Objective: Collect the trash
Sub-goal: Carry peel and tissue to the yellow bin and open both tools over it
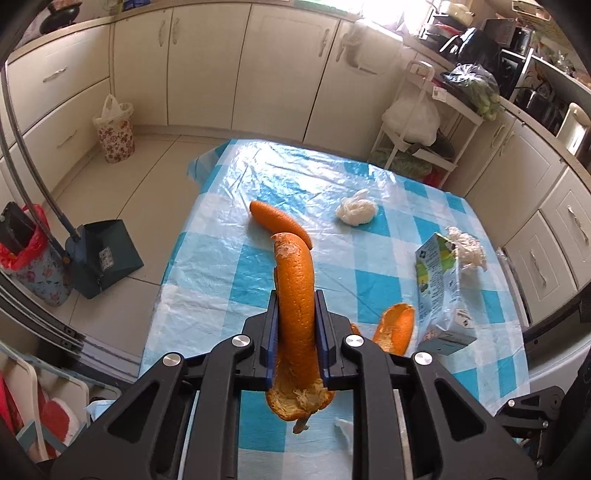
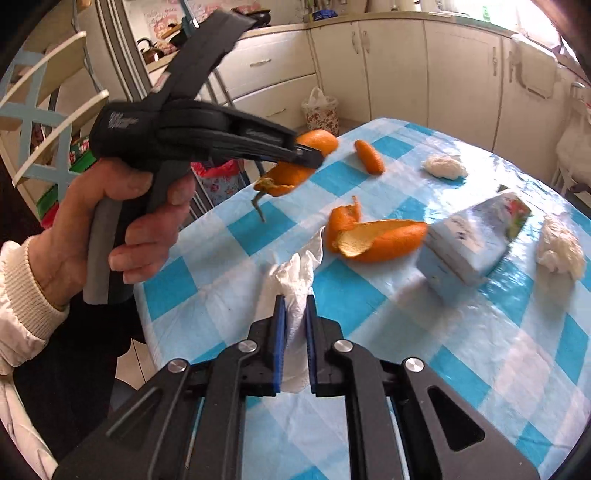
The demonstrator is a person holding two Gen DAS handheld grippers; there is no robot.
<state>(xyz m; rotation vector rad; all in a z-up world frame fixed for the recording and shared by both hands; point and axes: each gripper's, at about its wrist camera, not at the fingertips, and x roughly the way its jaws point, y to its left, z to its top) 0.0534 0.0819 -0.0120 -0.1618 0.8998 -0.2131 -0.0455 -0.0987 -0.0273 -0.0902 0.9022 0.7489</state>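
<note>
Open cloth on the near and far left, clutter toward the right

The counter lies bare in front of the right tool and along its far left edge. A curled orange peel, a tipped carton and two tissue wads crowd the right side; the left tool with its peel hangs over the left edge.

Bright daylight pours from the window, blowing it out. Glare streaks the plastic tablecloth. Fisheye edges bend and darken.
</note>
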